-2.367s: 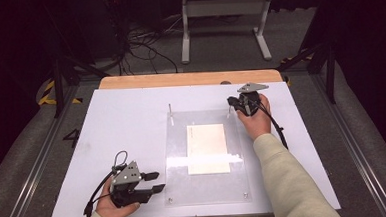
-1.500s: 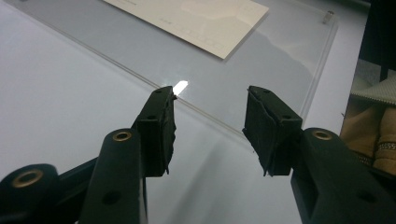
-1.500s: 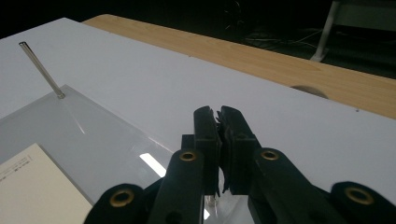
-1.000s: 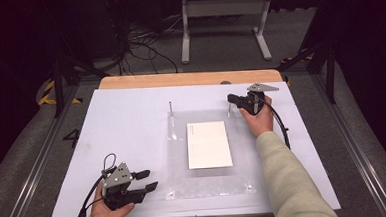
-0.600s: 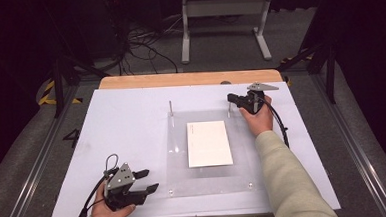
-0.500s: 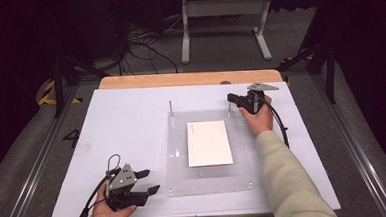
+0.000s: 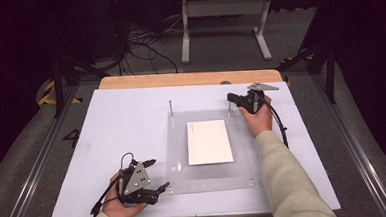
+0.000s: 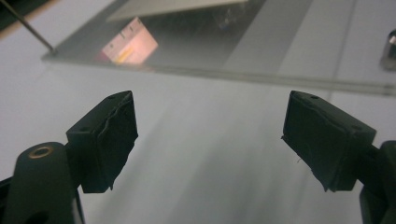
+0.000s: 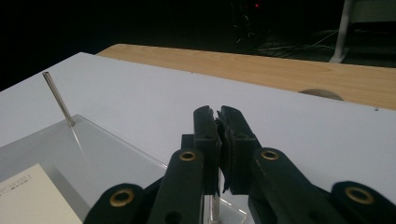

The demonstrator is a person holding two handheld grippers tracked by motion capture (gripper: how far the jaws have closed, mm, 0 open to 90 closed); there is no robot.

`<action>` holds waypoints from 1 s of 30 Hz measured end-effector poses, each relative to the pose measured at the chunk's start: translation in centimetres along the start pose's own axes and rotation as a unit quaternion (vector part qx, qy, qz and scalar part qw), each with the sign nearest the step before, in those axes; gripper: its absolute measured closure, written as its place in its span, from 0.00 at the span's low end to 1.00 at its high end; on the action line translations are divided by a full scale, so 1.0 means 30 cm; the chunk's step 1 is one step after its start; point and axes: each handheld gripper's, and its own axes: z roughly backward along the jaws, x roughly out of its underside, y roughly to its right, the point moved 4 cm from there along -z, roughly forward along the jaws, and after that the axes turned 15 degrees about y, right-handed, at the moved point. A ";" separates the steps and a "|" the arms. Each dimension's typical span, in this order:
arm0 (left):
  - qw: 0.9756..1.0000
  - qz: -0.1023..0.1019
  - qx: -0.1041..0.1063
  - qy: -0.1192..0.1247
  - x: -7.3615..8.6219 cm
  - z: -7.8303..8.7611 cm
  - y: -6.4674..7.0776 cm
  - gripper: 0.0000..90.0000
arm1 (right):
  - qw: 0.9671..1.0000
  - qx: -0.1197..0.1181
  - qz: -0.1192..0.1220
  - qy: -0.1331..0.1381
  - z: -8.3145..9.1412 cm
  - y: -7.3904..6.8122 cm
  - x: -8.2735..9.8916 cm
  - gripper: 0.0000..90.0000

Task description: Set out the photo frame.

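A clear acrylic plate (image 7: 182, 139) lies flat on the white table (image 7: 122, 127), with a white paper sheet (image 7: 209, 141) at its middle. Thin metal pins stand at its far corners, the left pin (image 7: 170, 105) and the right pin (image 7: 228, 109). My right gripper (image 7: 232, 98) is shut on the top of the right pin; in the right gripper view the jaws (image 9: 218, 116) meet above that pin's base. My left gripper (image 7: 157, 174) rests at the plate's near left corner. Its jaws have just been opening and stand wide (image 8: 210, 130), nothing between them, the plate edge (image 8: 280, 79) just ahead.
A wooden strip (image 7: 189, 78) runs along the table's far edge. Beyond it are floor cables (image 7: 142, 41) and a white stand (image 7: 223, 9). Metal rails flank the table on both sides. Bare white table stretches left of the plate.
My left gripper's jaws have spread wider and it has shifted a little toward the plate's near left corner. The right gripper has stayed on its pin.
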 end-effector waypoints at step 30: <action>0.990 -0.115 0.027 0.073 -0.111 -0.063 0.081 0.52 | 0.999 0.030 -0.012 -0.014 0.002 -0.010 -0.010 0.85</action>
